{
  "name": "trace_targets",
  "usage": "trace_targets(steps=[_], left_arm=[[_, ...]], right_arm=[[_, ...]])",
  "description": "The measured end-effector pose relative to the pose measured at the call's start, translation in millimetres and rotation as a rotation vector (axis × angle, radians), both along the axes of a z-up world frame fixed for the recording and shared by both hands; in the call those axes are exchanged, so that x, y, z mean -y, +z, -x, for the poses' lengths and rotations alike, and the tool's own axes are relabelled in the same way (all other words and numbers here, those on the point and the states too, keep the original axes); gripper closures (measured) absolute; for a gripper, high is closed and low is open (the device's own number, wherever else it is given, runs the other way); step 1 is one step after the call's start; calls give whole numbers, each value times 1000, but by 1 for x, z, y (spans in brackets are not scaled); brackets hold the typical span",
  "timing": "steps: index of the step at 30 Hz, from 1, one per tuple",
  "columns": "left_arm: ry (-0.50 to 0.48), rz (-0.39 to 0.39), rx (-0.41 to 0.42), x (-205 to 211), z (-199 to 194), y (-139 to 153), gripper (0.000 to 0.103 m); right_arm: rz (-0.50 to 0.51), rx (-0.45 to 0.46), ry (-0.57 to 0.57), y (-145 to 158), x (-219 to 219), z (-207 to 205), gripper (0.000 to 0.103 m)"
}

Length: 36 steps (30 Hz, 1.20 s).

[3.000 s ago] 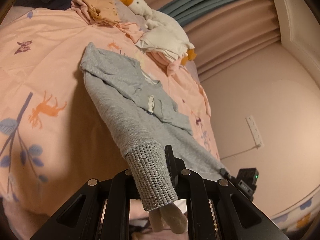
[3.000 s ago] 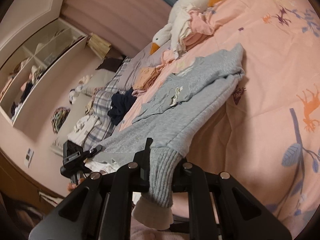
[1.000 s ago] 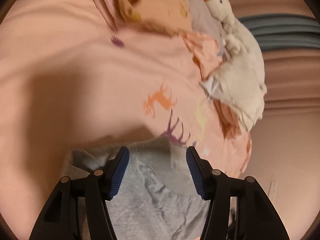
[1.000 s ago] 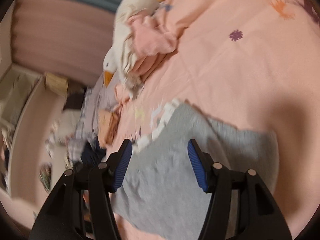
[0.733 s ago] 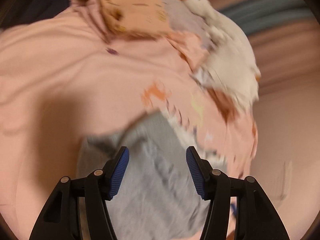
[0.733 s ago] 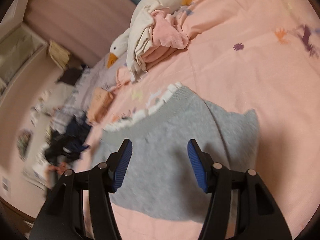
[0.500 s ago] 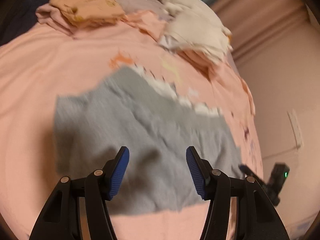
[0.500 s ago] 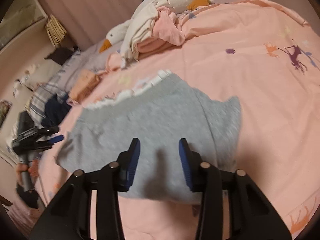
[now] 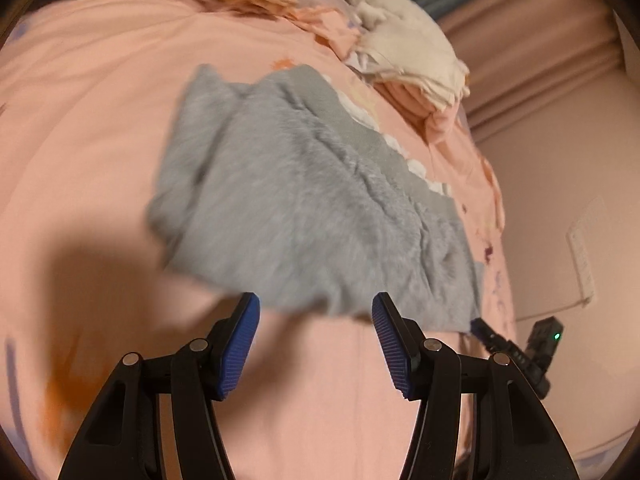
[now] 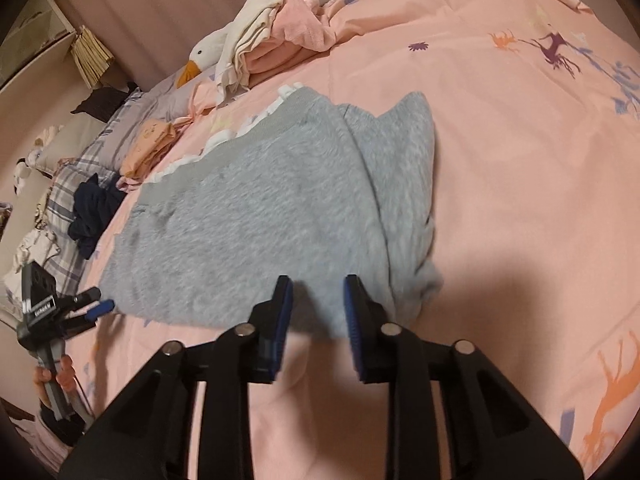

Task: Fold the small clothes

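Left wrist view: my left gripper (image 9: 316,304) hangs over the near hem of the grey fleecy sweatshirt (image 9: 304,204), jaws standing apart with only pink bedding between them, touching nothing.
Right wrist view: my right gripper (image 10: 318,292) points at the same near hem, jaws narrowing; the grey edge shows in the gap, but the pads do not press on it yet.
Where the garment lies: on the pink animal-print duvet (image 10: 520,128), folded into a rough rectangle, one side doubled over as a flap toward my right.
Why it lies so: I judge the sleeves are tucked inside and the near hem faces me, so both grippers can take it for a fold away from me (a guess from the shape).
Why the left waits wide: probably to straddle the thick doubled edge.
Background: a white plush goose with an orange beak (image 10: 208,54) and a heap of pink and cream clothes (image 10: 280,32) sit well apart, beyond the far edge.
Hard to make out: the left view is blurred; sleeves and collar are hidden; white frilly trim (image 10: 224,136) peeks out at the far edge.
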State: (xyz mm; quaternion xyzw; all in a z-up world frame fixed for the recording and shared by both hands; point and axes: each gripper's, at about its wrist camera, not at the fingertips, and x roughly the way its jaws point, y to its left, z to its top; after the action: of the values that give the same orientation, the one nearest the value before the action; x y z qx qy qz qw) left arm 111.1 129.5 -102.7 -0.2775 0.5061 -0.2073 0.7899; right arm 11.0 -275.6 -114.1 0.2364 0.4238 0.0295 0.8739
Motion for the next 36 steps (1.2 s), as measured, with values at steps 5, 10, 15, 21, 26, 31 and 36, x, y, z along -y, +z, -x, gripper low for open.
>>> trace_targets(steps=[5,10,15,21,26,31,36], left_arm=[[91,37,19,-28,27,1,33],[154,150,-31,-40,15,-14,33],[196,214,-47,-47,-4,-29,33],[175,257,-38,-44,-37,-37,33],[176,256,-46,-34,-69,-39,32],[145,193,-33,-17,-86,-33,22],[130,120,-14,-11,-86,-29,27]], right_arm=[[-37,64,13,13,-14,26,54],[-141,120,13,19,-31,41,52],[-158,142,74,26,-57,40,51],[-49,135,133,28,-82,29,49],[-56,127,165,22,-91,6,49],[-22,126,218,23,-115,-21,49],[62,141,255,33,-141,-49,49]])
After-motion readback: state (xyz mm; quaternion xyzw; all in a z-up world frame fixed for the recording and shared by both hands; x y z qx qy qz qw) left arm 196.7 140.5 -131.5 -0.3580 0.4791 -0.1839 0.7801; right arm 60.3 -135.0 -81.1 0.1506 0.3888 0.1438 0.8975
